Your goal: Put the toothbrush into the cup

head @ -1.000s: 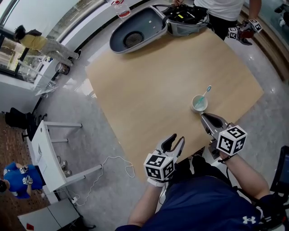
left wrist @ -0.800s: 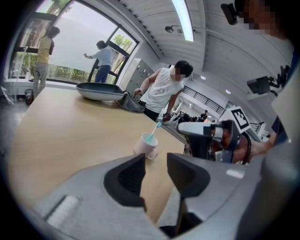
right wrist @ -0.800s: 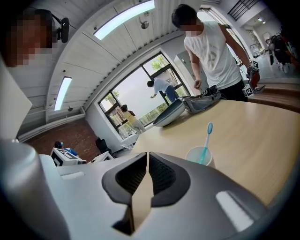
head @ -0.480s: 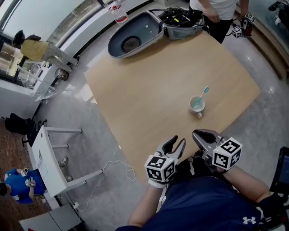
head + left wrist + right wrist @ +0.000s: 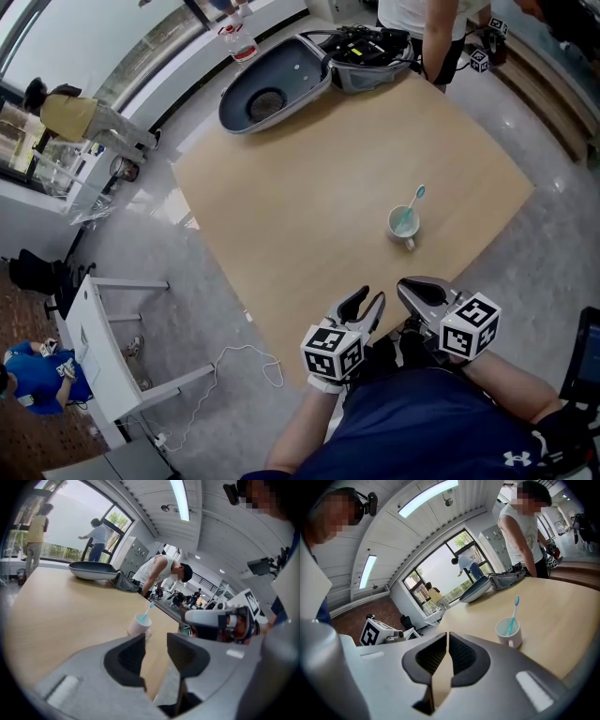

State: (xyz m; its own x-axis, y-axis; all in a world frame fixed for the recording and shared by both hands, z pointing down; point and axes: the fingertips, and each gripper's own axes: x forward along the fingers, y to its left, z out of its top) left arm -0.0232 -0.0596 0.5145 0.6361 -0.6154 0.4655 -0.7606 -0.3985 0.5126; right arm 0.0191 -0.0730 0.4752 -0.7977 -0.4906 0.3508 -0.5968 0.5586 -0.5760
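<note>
A white cup (image 5: pixel 404 223) stands upright on the right part of the wooden table (image 5: pixel 309 187). A blue-headed toothbrush (image 5: pixel 413 202) leans inside it, head up. The left gripper view also catches the cup (image 5: pixel 139 624) and toothbrush (image 5: pixel 148 609), as does the right gripper view, with the cup (image 5: pixel 508 632) and toothbrush (image 5: pixel 514 613) ahead of the jaws. My right gripper (image 5: pixel 412 286) is shut and empty at the table's near edge, short of the cup. My left gripper (image 5: pixel 367 300) sits beside it, open, with nothing between its jaws.
A grey oval basin (image 5: pixel 272 80) and a black bag (image 5: pixel 375 45) lie at the table's far end, where a person (image 5: pixel 427 19) stands. A bottle (image 5: pixel 236 37) stands behind the basin. A white desk (image 5: pixel 94 347) and a loose cable (image 5: pixel 244 347) are on the floor to the left.
My right gripper has drawn back from right beside the cup to the table's near edge. The toothbrush stays in the cup. The left gripper has kept its place.
</note>
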